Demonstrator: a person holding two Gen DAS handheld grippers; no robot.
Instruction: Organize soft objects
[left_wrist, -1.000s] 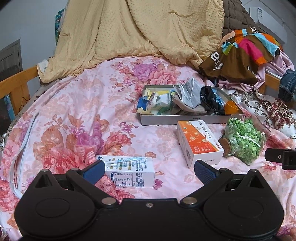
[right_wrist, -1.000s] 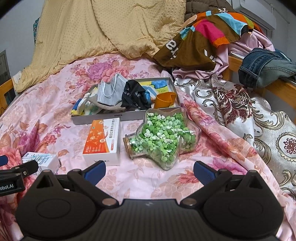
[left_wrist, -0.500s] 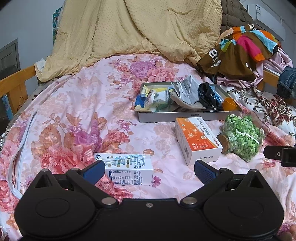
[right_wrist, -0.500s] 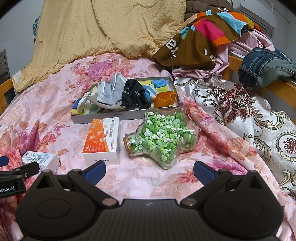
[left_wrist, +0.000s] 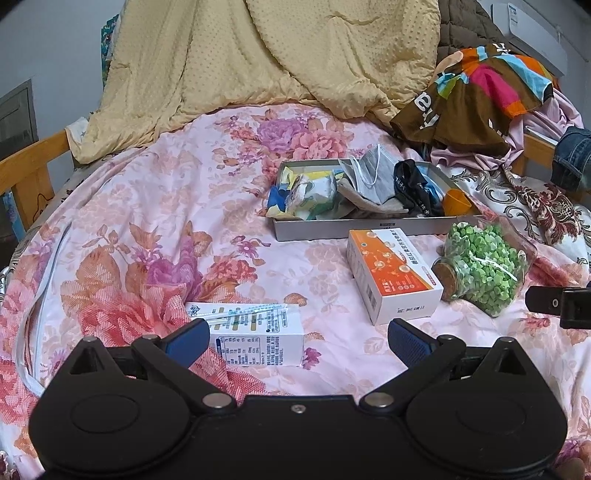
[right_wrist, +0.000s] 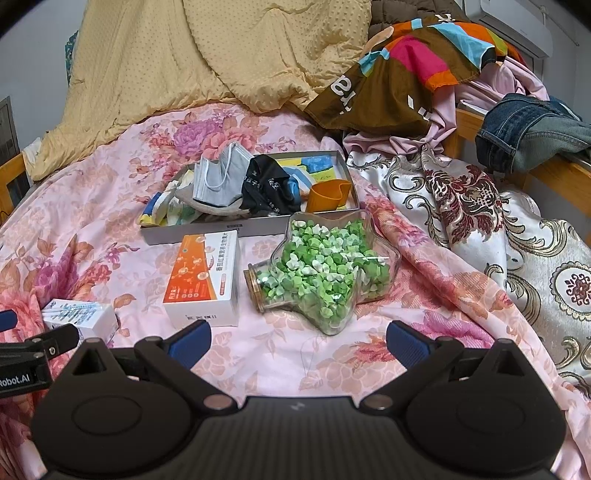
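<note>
A shallow grey tray (left_wrist: 369, 226) (right_wrist: 207, 232) lies on the floral bedspread. It holds soft items: a grey face mask (left_wrist: 373, 173) (right_wrist: 218, 181), a black cloth (left_wrist: 413, 184) (right_wrist: 267, 188), colourful fabric (left_wrist: 310, 192) and an orange cup (right_wrist: 328, 195). My left gripper (left_wrist: 297, 339) is open and empty, low over the bed; a white carton (left_wrist: 255, 328) lies just past its left fingertip. My right gripper (right_wrist: 297, 338) is open and empty too, in front of a star-shaped jar of green paper stars (right_wrist: 321, 269).
An orange-and-white box (left_wrist: 391, 273) (right_wrist: 203, 277) lies between carton and jar. A yellow blanket (left_wrist: 258, 59) is heaped at the back. Colourful clothes (right_wrist: 406, 66), jeans (right_wrist: 528, 129) and a brocade cloth (right_wrist: 480, 206) pile up on the right. A wooden bed rail (left_wrist: 26, 173) runs at left.
The left wrist view has drifted slightly, so the tray and boxes sit a little lower and further left. The right gripper has hardly moved. Both stay open.
</note>
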